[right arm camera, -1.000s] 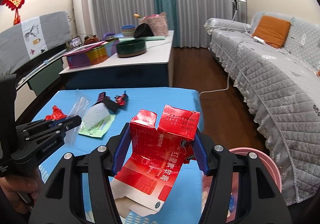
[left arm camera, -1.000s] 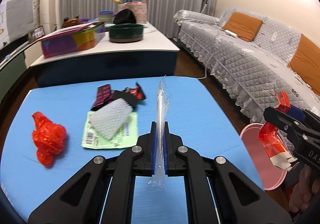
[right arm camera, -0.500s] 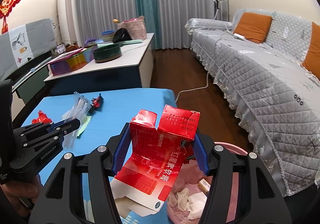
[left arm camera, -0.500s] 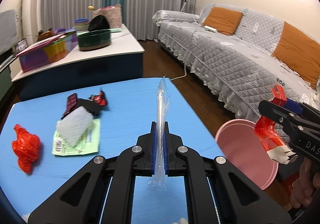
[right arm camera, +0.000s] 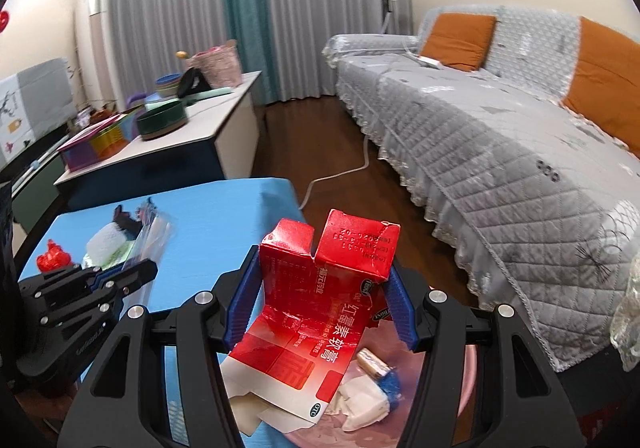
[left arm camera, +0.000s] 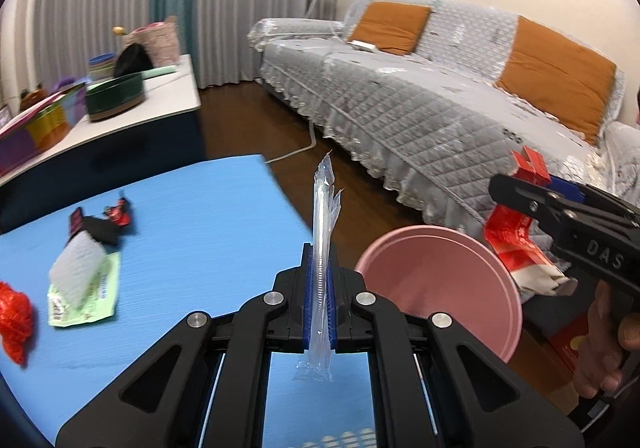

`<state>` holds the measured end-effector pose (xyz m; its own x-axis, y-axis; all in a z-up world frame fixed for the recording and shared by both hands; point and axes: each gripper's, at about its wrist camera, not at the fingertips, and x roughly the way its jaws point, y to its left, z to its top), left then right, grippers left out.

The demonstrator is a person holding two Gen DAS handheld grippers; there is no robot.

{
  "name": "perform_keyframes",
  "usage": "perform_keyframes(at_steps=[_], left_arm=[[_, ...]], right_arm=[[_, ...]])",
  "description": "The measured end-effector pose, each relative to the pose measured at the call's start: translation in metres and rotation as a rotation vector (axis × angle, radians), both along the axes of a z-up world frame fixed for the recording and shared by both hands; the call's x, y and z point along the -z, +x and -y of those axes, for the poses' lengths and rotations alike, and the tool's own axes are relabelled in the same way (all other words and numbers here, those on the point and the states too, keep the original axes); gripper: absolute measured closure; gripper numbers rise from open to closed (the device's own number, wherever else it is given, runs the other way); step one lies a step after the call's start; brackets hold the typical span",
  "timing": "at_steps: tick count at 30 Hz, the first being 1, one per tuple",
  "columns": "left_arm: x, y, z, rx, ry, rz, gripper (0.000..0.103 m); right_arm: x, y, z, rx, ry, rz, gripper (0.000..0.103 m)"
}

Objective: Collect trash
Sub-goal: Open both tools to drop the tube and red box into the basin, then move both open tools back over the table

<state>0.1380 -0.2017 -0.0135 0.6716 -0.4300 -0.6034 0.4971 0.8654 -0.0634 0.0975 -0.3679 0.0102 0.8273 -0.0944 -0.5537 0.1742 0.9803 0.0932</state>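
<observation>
My left gripper (left arm camera: 319, 280) is shut on a clear plastic wrapper (left arm camera: 323, 216) that stands upright between its pads, at the blue table's right edge beside the pink bin (left arm camera: 436, 284). My right gripper (right arm camera: 320, 300) is shut on a flattened red carton (right arm camera: 320, 308) and holds it above the pink bin (right arm camera: 468, 388), which holds crumpled paper and small scraps. The right gripper with the carton (left arm camera: 516, 232) shows at the right of the left wrist view. The left gripper (right arm camera: 132, 276) with its wrapper shows at the left of the right wrist view.
On the blue table (left arm camera: 180, 232) lie a red plastic bag (left arm camera: 14, 312), a green packet under a white foam net (left arm camera: 80, 268) and dark wrappers (left arm camera: 104, 220). A grey covered sofa (left arm camera: 440, 116) stands to the right. A low white table (right arm camera: 200, 116) with boxes and bowls stands behind.
Both grippers have swung right with their loads, from over the blue table to the pink bin. The carton now hangs over the bin's inside. Neither grip has changed.
</observation>
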Motion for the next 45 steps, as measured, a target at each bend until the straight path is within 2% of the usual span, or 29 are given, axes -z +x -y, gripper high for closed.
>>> perform_keyframes(at_steps=[7,17,21,23,24,25,35,45], left_arm=[[0.010,-0.003,0.028,0.073,0.004,-0.029,0.097],[0.019,-0.013,0.058,0.150,0.014,-0.054,0.097],[0.021,-0.014,0.068,0.198,0.005,-0.087,0.096],[0.027,-0.015,0.075,0.228,0.019,-0.114,0.083],[0.029,-0.017,0.077,0.231,0.031,-0.114,0.070],[0.030,-0.018,0.077,0.230,0.034,-0.108,0.066],[0.022,-0.010,0.052,0.159,0.011,-0.090,0.066],[0.007,0.002,-0.006,0.038,-0.017,-0.047,0.066]], right_arm=[[0.006,-0.011,0.029,0.067,0.016,-0.008,0.045],[0.014,-0.019,0.054,0.109,0.026,-0.017,0.045],[0.017,-0.019,0.059,0.109,0.039,-0.030,0.043],[0.019,-0.018,0.061,0.120,0.040,-0.038,0.039],[0.019,-0.019,0.062,0.125,0.041,-0.038,0.037],[0.019,-0.019,0.063,0.129,0.044,-0.037,0.036],[0.015,-0.017,0.063,0.151,0.068,-0.020,0.036],[0.001,0.000,0.023,0.095,0.057,0.019,0.036]])
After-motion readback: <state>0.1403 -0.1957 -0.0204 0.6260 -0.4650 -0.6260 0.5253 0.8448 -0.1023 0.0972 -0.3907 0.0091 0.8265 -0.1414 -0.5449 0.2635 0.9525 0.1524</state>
